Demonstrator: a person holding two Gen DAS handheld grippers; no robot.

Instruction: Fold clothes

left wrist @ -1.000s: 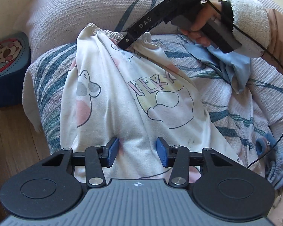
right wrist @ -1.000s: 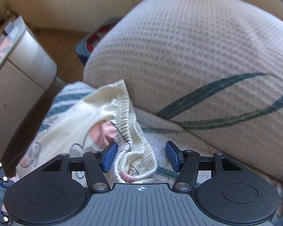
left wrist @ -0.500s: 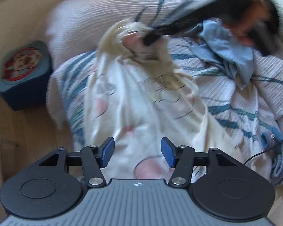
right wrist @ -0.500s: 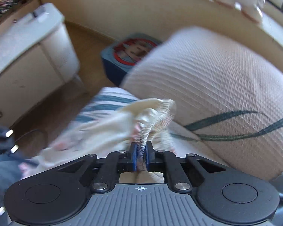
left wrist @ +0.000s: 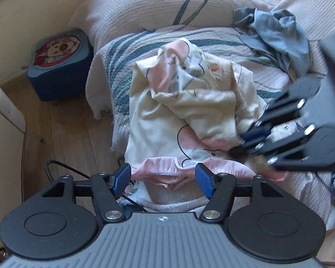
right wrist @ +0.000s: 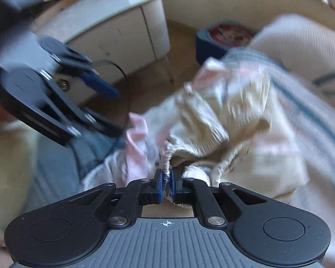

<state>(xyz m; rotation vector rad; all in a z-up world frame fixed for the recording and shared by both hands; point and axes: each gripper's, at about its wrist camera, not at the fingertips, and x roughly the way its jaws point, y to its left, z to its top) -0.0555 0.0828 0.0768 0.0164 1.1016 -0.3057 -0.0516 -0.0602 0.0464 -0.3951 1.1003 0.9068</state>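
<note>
Right claw point(right wrist: 166, 184): pressed together, pinching the gathered elastic edge of the garment point(left wrist: 189, 109). Left claw point(left wrist: 163, 178): spread wide, holding nothing, its pads straddling the garment's pink hem. The garment lies crumpled on the striped bed point(left wrist: 212, 38), doubled over toward the hem.

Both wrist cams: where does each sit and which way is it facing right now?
Left wrist: on the left gripper, looking along its open fingers across the bed at the cream garment; the right gripper shows.
Right wrist: on the right gripper, shut on the garment's waistband, facing the floor and cabinet; the left gripper shows.
Shared: garment, bed, blue stool.
</note>
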